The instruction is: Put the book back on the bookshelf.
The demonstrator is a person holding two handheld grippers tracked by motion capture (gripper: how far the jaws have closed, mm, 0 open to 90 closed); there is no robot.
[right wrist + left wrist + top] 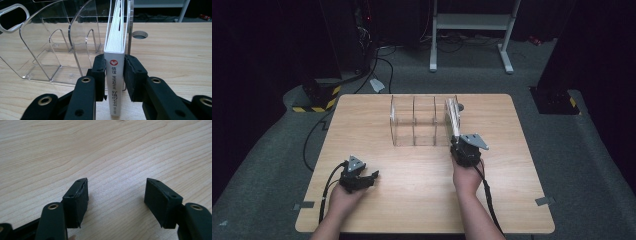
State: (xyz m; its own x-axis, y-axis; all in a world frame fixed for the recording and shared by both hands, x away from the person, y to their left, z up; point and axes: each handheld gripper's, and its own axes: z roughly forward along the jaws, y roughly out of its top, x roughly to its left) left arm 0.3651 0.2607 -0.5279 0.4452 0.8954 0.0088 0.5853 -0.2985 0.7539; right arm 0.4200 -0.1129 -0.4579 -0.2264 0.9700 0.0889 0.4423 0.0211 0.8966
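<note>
The right claw [114, 75] is clamping a thin white book [115, 75] by its spine, one pad on each cover, near the lower end of the spine as the right gripper view shows it. The book is standing upright in the rightmost slot of a clear plastic file rack [414, 122], which is sitting on the table [422, 200] toward twelve o'clock from the person. In the high view the book [453, 117] is lying along the rack's three o'clock side, with the right claw [460, 145] at its six o'clock end.

The book is looking slim and light, but its glossy cover is likely slippery, and a thin paperback of this kind will probably flex if held by one corner. Gripping squarely across the spine, as here, seems the firmest hold, since the binding is the stiffest part. The rack's walls are thin and clear, so scraping against them could tip or shift it.

The left claw [116, 195] is resting spread apart over bare wood, holding nothing, at about seven o'clock on the table in the high view [362, 177].
</note>
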